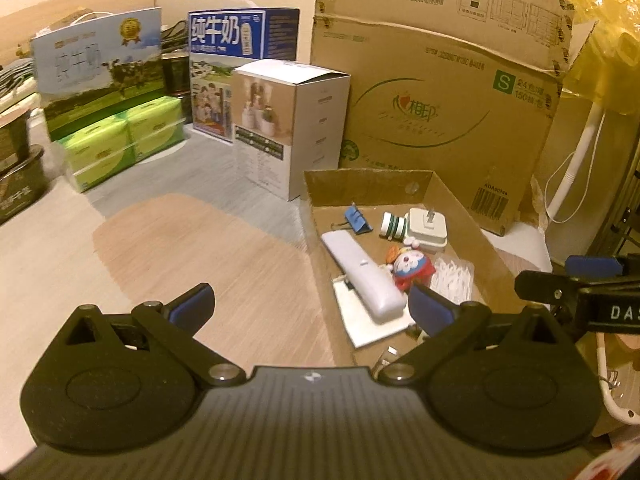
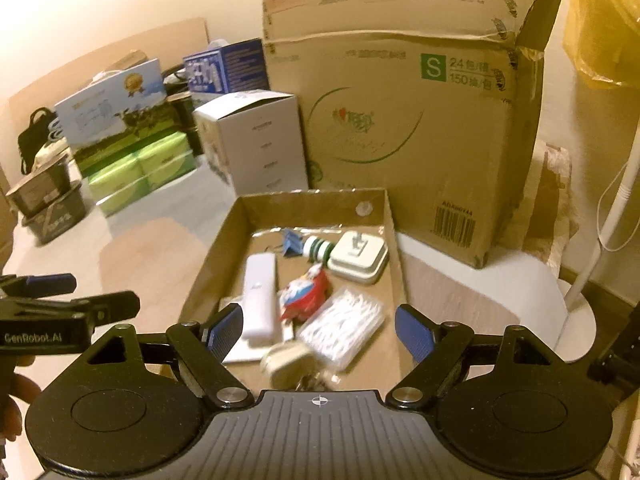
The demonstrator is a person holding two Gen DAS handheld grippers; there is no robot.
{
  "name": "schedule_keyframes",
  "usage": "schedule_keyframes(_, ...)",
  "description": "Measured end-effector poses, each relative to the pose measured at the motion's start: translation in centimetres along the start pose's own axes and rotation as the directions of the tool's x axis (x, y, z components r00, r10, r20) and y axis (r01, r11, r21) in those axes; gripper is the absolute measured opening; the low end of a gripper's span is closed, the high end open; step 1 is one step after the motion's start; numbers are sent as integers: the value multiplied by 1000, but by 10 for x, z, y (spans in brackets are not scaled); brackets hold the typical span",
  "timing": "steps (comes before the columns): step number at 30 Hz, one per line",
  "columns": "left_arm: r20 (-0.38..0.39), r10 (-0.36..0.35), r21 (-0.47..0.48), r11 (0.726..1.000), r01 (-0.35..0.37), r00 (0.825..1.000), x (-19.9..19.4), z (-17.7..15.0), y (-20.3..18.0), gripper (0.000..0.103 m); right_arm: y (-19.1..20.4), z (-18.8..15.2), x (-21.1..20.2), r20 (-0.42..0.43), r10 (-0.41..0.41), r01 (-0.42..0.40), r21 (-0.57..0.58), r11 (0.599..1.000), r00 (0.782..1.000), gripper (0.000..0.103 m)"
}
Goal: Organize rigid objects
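A shallow cardboard tray point(image 1: 464, 208) point(image 2: 224, 236) on the wooden table holds small rigid objects: a long white remote point(image 1: 362, 270) point(image 2: 260, 292), a blue binder clip point(image 1: 357, 218) point(image 2: 291, 243), a green-and-white roll point(image 1: 393, 225) point(image 2: 318, 248), a white charger point(image 1: 426, 226) point(image 2: 360, 256), a red-and-blue cartoon figure point(image 1: 412, 268) point(image 2: 306, 294) and a clear case of cotton swabs point(image 1: 454, 276) point(image 2: 344, 326). A blurred beige object point(image 2: 286, 362) lies at the tray's near end. My left gripper point(image 1: 310, 306) is open and empty over the tray's left wall. My right gripper point(image 2: 318, 334) is open and empty above the tray's near end.
A large cardboard carton point(image 1: 440, 100) point(image 2: 400, 120) stands behind the tray. A white product box point(image 1: 288, 128) point(image 2: 256, 140), milk cartons point(image 1: 100, 68), green tissue packs point(image 1: 120, 140) and black tubs point(image 1: 20, 184) line the back left. A white lamp stand point(image 2: 608, 220) is on the right.
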State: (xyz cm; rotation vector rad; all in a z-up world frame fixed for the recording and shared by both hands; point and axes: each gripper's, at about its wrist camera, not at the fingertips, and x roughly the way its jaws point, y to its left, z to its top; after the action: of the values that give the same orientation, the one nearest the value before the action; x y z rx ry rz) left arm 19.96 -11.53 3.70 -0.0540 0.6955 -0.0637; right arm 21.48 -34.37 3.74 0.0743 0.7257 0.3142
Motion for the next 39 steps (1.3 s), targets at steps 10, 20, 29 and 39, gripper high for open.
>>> schedule_keyframes(10, -11, 24, 0, 1000, -24, 1000, -43, -35, 7, 102, 15, -31, -43, 8, 6, -6, 44, 999, 1000, 83)
schedule_keyframes(20, -47, 8, -27, 1000, -9, 999, -75, -67, 9, 102, 25, -64, -71, -3, 8, -8, 58, 998, 1000, 83)
schedule_keyframes(29, -63, 5, -27, 1000, -7, 998, -99, -85, 9, 102, 29, -95, -89, -36, 16, -14, 78, 997, 999, 83)
schedule_keyframes(39, -73, 15, -9, 1000, -16, 997, -117, -103, 5, 102, 34, -108, -113, -36, 1, 2, 100, 995, 999, 83)
